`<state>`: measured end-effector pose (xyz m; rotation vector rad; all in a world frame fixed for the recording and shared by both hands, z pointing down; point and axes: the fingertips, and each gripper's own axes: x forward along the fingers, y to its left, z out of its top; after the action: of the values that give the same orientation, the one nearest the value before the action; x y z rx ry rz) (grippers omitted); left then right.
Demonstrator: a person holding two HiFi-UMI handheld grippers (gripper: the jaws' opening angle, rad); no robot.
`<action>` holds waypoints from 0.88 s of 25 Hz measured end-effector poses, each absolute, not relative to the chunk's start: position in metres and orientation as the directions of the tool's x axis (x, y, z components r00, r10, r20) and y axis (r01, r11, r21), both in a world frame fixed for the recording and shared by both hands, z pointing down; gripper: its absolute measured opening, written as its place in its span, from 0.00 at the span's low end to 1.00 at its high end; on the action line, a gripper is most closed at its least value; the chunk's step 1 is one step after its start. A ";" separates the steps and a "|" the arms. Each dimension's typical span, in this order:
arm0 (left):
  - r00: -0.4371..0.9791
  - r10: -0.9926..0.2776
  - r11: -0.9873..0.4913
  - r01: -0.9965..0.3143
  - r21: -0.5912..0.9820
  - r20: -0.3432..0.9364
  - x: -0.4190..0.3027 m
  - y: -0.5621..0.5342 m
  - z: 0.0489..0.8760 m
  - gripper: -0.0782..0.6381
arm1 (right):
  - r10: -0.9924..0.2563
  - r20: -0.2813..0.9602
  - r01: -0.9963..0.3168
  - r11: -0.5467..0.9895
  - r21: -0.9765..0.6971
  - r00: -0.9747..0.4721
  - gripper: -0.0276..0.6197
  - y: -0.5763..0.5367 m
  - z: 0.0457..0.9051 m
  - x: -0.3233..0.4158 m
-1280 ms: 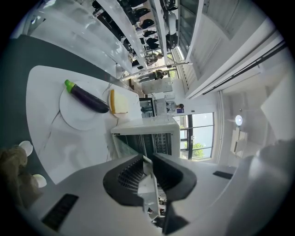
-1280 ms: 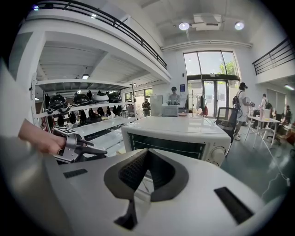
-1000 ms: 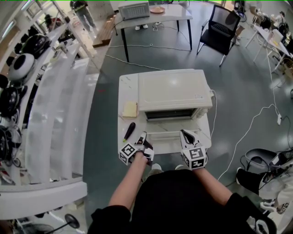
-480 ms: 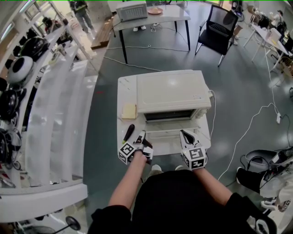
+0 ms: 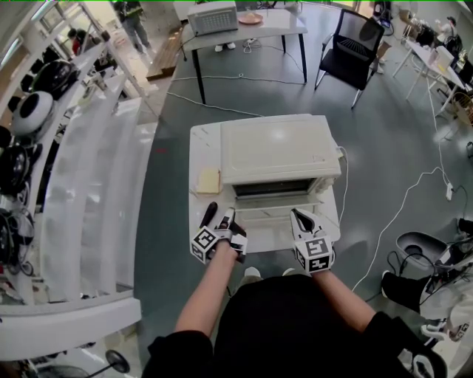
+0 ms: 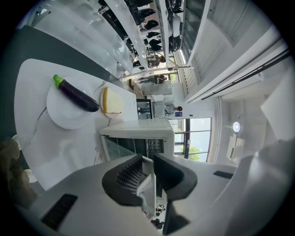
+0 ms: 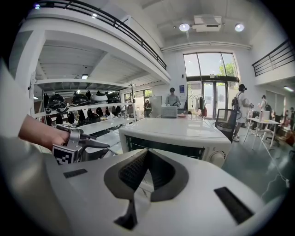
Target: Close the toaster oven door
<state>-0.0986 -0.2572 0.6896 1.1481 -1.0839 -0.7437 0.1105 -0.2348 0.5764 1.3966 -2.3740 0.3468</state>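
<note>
Jaws of the left gripper [image 6: 147,159] pinch the open door [image 5: 270,225], the right gripper [image 7: 147,151] jaws pressed together; eggplant [image 6: 76,94] and bread [image 6: 112,101] lie beside the oven [image 5: 277,148], clear

An eggplant [image 6: 76,94] lies on a white plate [image 6: 60,119], with a slice of bread [image 6: 112,101] just beside it. A black chair [image 5: 356,43] stands near a far table [image 5: 284,22]. Helmets [image 5: 35,107] sit on shelves.
</note>
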 end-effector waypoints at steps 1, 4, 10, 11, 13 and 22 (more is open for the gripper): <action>0.336 -0.899 0.276 -0.063 0.959 0.281 -0.099 -0.260 0.689 0.23 | -0.788 0.426 -0.877 0.480 -0.027 -0.445 0.08 -0.236 0.576 0.110; 0.334 -0.902 0.269 -0.057 0.961 0.272 -0.102 -0.265 0.686 0.24 | -0.792 0.420 -0.878 0.478 -0.026 -0.444 0.08 -0.238 0.574 0.108; 0.326 -0.908 0.273 -0.018 0.962 0.264 -0.103 -0.271 0.682 0.24 | -0.796 0.420 -0.881 0.472 -0.020 -0.436 0.08 -0.241 0.569 0.110; 0.326 -0.908 0.274 -0.014 0.962 0.263 -0.103 -0.272 0.681 0.24 | -0.796 0.421 -0.882 0.471 -0.021 -0.435 0.08 -0.242 0.569 0.110; 0.326 -0.908 0.274 -0.009 0.962 0.262 -0.104 -0.274 0.681 0.24 | -0.795 0.424 -0.882 0.471 -0.021 -0.434 0.08 -0.242 0.569 0.108; 0.324 -0.910 0.261 -0.044 0.964 0.260 -0.105 -0.291 0.680 0.24 | -0.799 0.423 -0.882 0.470 -0.003 -0.427 0.08 -0.247 0.572 0.108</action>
<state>-0.1048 -0.2912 0.6797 1.1517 -1.0779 -0.7743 0.1084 -0.2465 0.5724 1.4150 -2.3596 0.3174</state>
